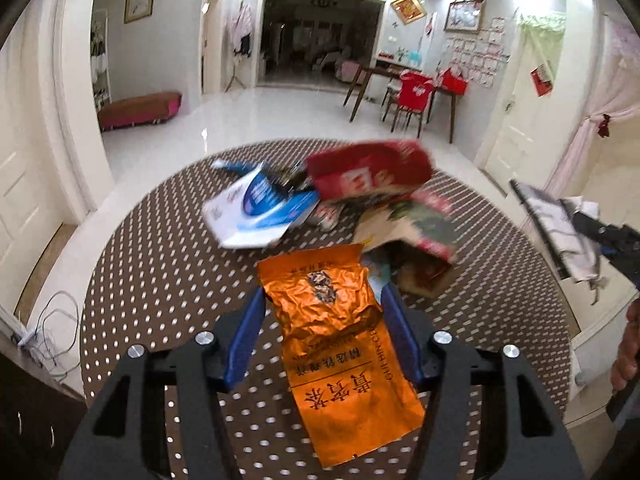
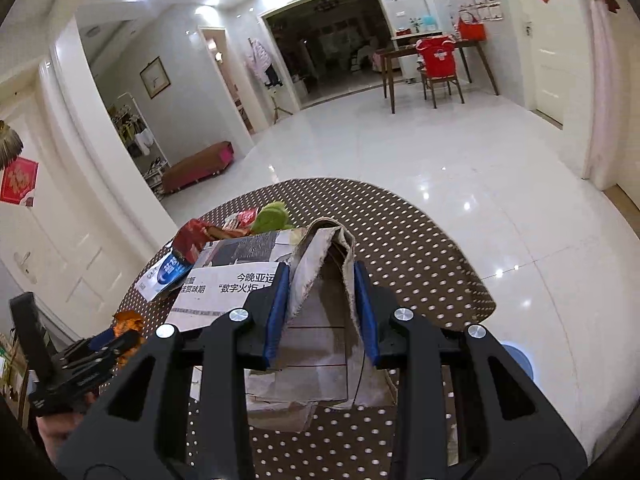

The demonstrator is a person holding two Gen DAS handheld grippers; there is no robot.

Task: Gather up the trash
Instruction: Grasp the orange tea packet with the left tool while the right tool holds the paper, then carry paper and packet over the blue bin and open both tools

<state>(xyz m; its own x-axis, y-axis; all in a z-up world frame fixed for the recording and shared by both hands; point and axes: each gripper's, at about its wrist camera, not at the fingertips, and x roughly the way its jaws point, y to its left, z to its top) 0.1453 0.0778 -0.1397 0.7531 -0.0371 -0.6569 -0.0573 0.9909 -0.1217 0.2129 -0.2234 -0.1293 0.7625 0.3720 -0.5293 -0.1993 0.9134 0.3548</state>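
**Ann:** Left tongs (image 1: pixel 324 300) were spread wide, and the orange packet (image 1: pixel 340 344) lay between the two blue pads. I couldn't tell whether either pad touched it.

**Bo:** And the packet was flat on the dotted desk (image 1: pixel 160 280), crumpled at its far end, with its near end under the tongs' frame.

**Ann:** Right. Beyond it sat the rest of the trash: a blue-and-white wrapper (image 1: pixel 260 208) to the left, a red bag (image 1: pixel 368 172) behind, and a torn box (image 1: pixel 416 236) just right of the packet's far corner. All of it was blurred.

**Bo:** Over on the other side, the right tongs (image 2: pixel 322 280) were pinching a wad of newspaper (image 2: pixel 324 256), and the pads were pressed on its folded grey sheets from both sides.

**Ann:** That paper was off the desk, with loose pages hanging below the pads. A printed sheet stuck out to the left over the heap.

**Bo:** From the right wrist view the left tongs showed at the lower left edge, with a scrap of orange beside them. A green wrapper (image 2: pixel 272 216) sat at the far side of the pile.

**Ann:** White tiled floor (image 2: pixel 440 152) all around the desk.
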